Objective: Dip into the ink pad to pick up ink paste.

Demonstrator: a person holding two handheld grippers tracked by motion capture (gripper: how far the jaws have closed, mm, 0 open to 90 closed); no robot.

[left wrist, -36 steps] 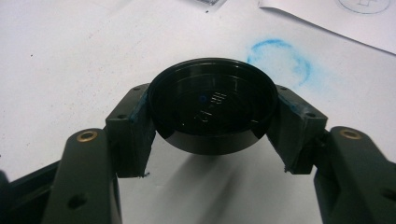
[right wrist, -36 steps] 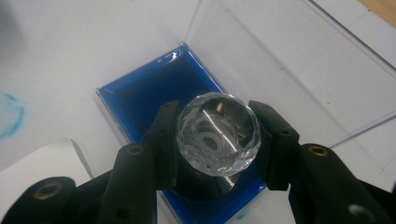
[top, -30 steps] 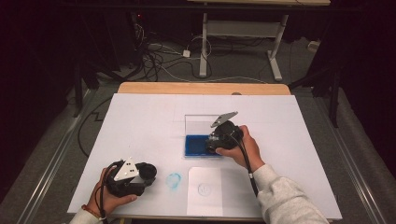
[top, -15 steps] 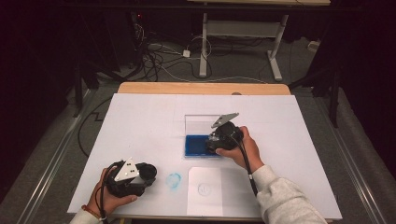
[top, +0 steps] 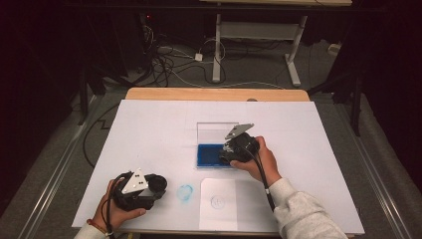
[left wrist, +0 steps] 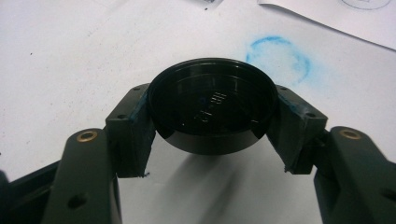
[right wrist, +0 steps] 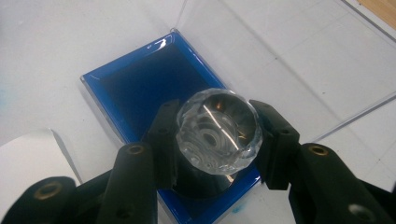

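Work in hand: inking a round stamp on the blue ink pad [right wrist: 140,88], then presumably pressing it on the white paper sheet [top: 231,204].
Right hand-held gripper [right wrist: 217,135]: clenched on the stamp's faceted clear knob [right wrist: 218,129], stamp standing in the open ink pad, near the middle of the worktop [top: 149,129].
Left hand-held gripper [left wrist: 212,126]: grasping a round black cap [left wrist: 212,109], likely the stamp's cover, low over the worktop's near left corner.
Done: pad case open with its clear lid [top: 216,132] up; cap off; a blue ring print [left wrist: 279,58] already on the worktop; a faint circle on the sheet.
Left: lift the stamp, print it on the sheet by the near edge, re-cap.
Hard to make out: the stamp face is hidden under the knob, so whether it touches the ink I can't tell; the sheet's circle is too faint to read.
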